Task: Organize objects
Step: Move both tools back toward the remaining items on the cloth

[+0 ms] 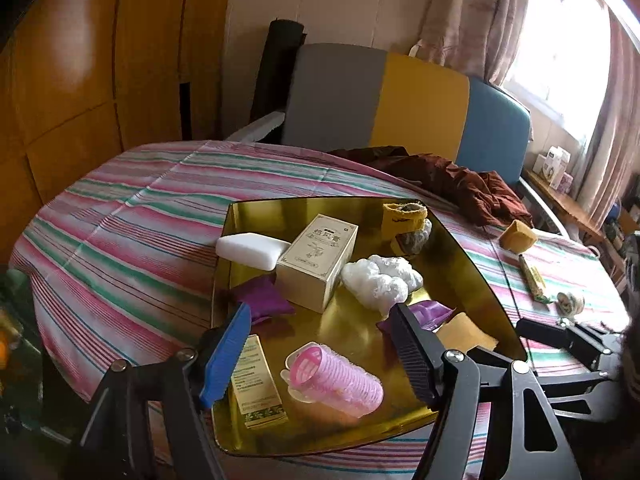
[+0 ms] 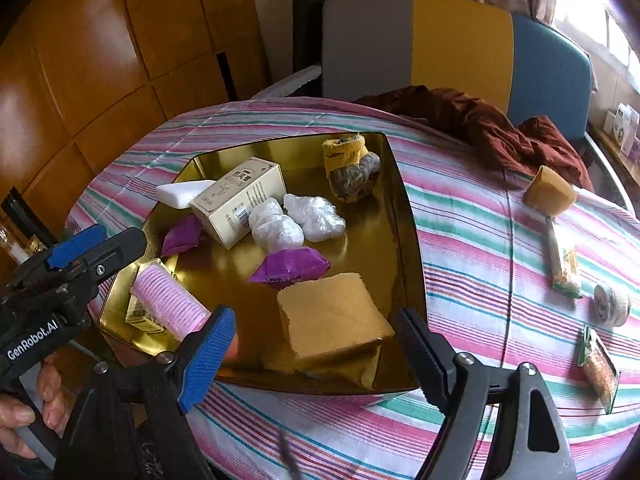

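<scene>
A gold tray [image 1: 460,264] [image 2: 404,216] on the striped tablecloth holds a cream box [image 1: 316,260], a white block [image 1: 250,250], white plastic wads [image 1: 380,276], purple packets [image 2: 292,266] and a yellow rag bundle [image 2: 348,160]. My left gripper [image 1: 318,316] is open over the tray's near end. A pink hair roller [image 1: 336,380] lies below its fingers, untouched, beside a small green-and-cream box [image 1: 258,384]. My right gripper [image 2: 316,314] is open too, its fingers either side of a yellow sponge [image 2: 332,316] that lies in the tray.
On the cloth right of the tray lie a yellow sponge cube [image 2: 550,190], a green stick packet [image 2: 564,264], a small round roll [image 2: 610,304] and a snack packet [image 2: 598,368]. A dark red cloth [image 2: 480,124] is heaped at the far edge. A person's hand [image 2: 24,412] holds the left gripper.
</scene>
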{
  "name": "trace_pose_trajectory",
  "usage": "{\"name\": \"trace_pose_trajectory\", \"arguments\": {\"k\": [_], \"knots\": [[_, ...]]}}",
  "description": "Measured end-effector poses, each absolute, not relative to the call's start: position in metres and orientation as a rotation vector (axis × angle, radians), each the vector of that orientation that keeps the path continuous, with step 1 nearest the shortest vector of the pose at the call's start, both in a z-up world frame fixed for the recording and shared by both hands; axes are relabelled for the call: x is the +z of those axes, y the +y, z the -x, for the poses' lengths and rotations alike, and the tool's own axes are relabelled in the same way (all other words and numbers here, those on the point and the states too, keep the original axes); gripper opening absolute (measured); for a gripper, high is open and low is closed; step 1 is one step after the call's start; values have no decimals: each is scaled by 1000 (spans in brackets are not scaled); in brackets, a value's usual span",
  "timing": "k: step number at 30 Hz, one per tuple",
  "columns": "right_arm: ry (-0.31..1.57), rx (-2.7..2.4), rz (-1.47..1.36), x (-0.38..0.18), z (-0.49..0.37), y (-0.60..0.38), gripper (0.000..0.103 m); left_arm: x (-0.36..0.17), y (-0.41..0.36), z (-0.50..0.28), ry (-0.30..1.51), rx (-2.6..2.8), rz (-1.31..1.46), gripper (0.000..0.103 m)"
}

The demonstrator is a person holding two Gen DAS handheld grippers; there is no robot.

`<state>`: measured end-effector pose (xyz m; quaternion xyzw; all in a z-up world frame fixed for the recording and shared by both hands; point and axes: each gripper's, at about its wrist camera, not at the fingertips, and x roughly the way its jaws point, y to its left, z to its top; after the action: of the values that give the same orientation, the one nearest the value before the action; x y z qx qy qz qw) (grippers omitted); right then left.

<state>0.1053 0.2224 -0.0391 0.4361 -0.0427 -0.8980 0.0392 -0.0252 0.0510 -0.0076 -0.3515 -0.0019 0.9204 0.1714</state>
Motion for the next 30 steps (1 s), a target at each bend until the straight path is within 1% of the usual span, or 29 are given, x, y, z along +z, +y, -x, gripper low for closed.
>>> {"name": "trace_pose_trajectory", "arguments": {"k": [14, 30], "knots": [[-125, -2789, -1308, -30, -114, 229, 84, -5, 60, 14, 52, 2593, 974, 73], [-250, -2883, -1366, -33, -121, 291, 84, -6, 82, 4, 151, 2536, 963, 74]]}}
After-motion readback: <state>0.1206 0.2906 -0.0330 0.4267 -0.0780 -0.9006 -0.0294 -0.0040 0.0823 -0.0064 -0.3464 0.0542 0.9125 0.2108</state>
